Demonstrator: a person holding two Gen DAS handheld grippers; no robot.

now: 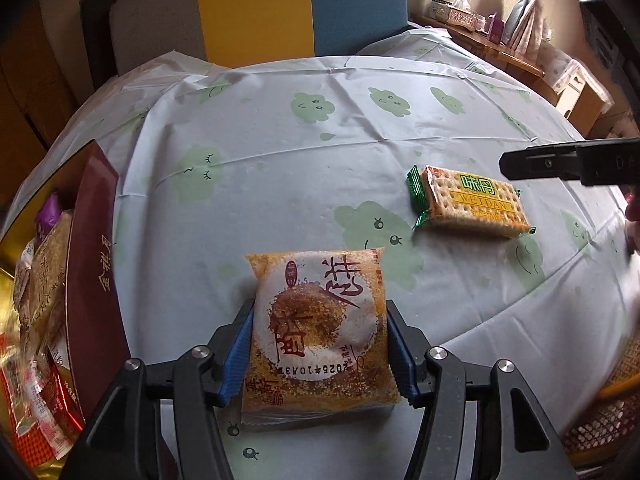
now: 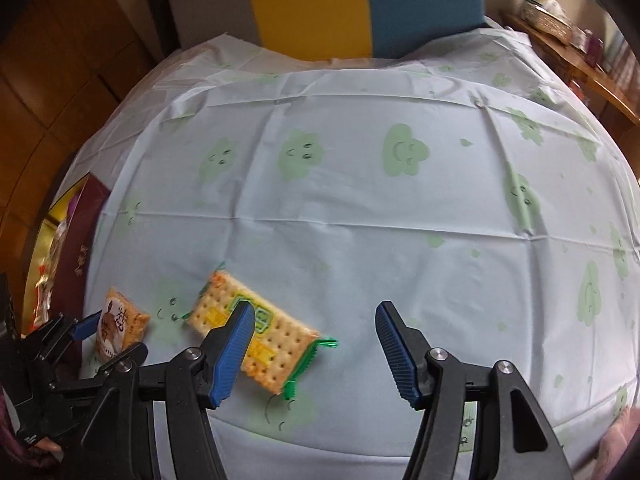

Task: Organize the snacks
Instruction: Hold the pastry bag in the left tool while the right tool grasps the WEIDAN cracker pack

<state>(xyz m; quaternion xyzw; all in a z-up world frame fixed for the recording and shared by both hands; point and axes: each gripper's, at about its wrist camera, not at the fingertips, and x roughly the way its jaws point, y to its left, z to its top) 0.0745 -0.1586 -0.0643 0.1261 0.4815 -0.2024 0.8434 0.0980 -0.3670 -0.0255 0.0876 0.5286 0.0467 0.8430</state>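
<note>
An orange pastry packet [image 1: 320, 332] with a white round label is clamped between the blue pads of my left gripper [image 1: 320, 308], low over the tablecloth [image 1: 320, 140]. The right wrist view shows that packet [image 2: 120, 324] and the left gripper [image 2: 110, 340] at the lower left. A cracker pack [image 1: 472, 204] with green ends and a yellow band lies flat on the cloth to the right. My right gripper [image 2: 316, 308] hovers open just above that cracker pack [image 2: 288, 340], which lies under its left finger [image 2: 236, 344]. Nothing sits between its jaws. One right finger [image 1: 560, 164] pokes in at the right edge.
A maroon box [image 1: 92, 260] holding several wrapped snacks [image 1: 40, 280] stands at the table's left edge. A woven basket [image 1: 608, 412] shows at the lower right. A chair back [image 1: 256, 8] in grey, yellow and blue stands behind the table. The cloth bears green cloud prints.
</note>
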